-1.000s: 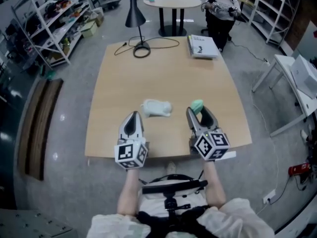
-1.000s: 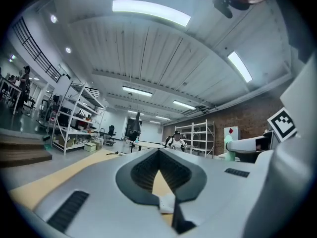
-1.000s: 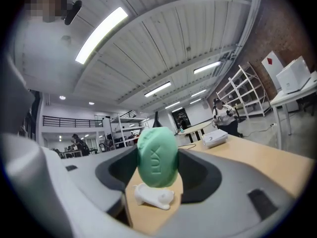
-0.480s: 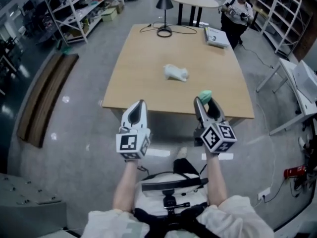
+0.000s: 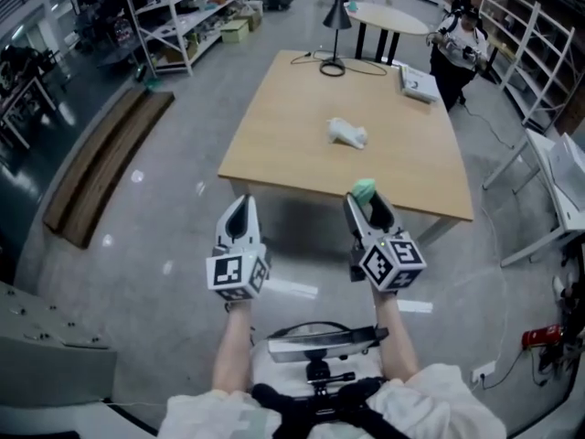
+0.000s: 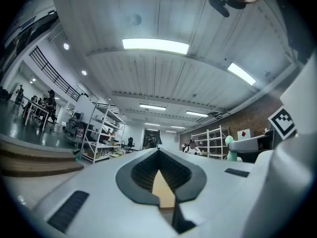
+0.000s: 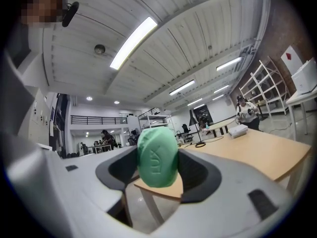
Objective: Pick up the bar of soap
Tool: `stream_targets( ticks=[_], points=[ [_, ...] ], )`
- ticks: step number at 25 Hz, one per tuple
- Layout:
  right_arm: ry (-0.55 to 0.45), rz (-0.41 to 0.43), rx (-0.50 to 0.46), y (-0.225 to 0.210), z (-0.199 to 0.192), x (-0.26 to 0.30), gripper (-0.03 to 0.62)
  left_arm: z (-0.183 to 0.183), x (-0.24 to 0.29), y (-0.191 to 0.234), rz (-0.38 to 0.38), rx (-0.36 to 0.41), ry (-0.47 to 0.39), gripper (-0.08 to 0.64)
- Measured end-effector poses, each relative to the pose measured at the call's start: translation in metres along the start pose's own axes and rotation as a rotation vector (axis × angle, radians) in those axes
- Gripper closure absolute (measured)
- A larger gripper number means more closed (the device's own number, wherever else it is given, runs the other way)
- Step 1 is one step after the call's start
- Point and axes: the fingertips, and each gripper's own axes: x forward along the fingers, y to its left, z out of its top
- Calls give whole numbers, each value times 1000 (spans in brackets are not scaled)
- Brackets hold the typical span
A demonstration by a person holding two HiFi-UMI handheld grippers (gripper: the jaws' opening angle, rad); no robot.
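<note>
My right gripper (image 5: 364,201) is shut on a green bar of soap (image 5: 364,190), held in the air in front of the wooden table's (image 5: 302,126) near edge. In the right gripper view the soap (image 7: 157,156) stands upright between the jaws, pinched at the tip of the gripper (image 7: 157,168). My left gripper (image 5: 239,216) hangs level with it to the left, shut with nothing in it. In the left gripper view its jaws meet at the tip (image 6: 159,175), and the soap (image 6: 229,148) shows at the right.
A crumpled white cloth (image 5: 347,133) lies mid-table. A black lamp (image 5: 335,26) with its cable and a book (image 5: 419,83) are at the far end. A person (image 5: 460,39) stands beyond the table. Shelving (image 5: 183,12) lines the left, and a wooden bench (image 5: 101,167) lies on the floor.
Both grippers have drawn back from over the table to in front of its near edge, the right one keeping the soap. The table now looks farther away.
</note>
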Motion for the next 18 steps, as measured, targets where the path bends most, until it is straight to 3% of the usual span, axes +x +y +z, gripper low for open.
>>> stream_targets(
  ticks=[4,10,18],
  points=[
    [-9,-16,19,6,3,-44,339,4,-30,-25,-13,1,7,560],
    [-73,-93,54,-6,10,-150,339,0,-89,-96,-75,40,35,560],
    [-78,-114,14,14,6,-345,339,22,-246,-189,-112,96,11,560]
  ],
)
